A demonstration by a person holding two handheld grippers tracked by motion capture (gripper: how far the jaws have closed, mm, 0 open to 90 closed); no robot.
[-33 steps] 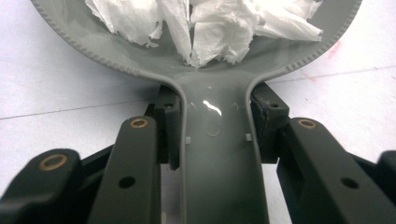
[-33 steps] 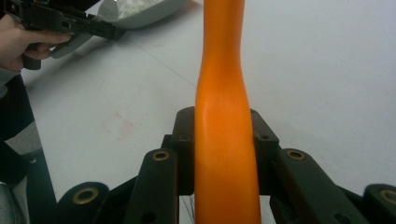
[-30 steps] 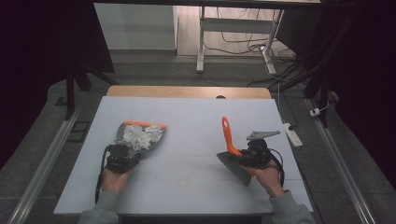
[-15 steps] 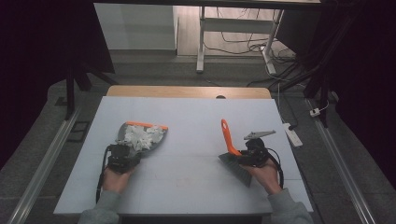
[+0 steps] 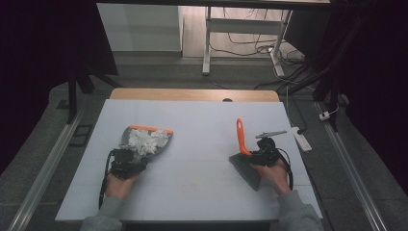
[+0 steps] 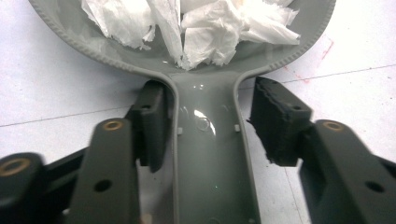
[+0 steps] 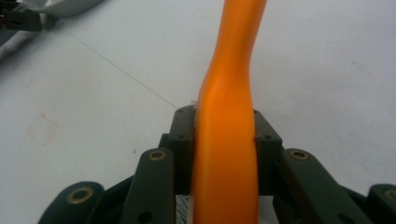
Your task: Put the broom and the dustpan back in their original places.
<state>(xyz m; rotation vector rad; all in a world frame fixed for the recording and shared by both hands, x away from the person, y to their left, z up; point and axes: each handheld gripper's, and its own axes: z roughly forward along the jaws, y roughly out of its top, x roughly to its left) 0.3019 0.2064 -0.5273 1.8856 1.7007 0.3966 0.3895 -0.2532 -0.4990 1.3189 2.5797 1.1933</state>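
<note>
Dustpan (image 6: 210, 154) handle: runs straight ahead between my left gripper (image 6: 210, 121) jaws, just opening, one pad clear. Right gripper (image 7: 224, 140) clamps brush (image 7: 229, 135) handle.

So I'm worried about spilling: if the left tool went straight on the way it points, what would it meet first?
Probably the grey dustpan, whose handle lies between the left tool's just-opened jaws; its pan of crumpled paper lies right ahead.
</note>
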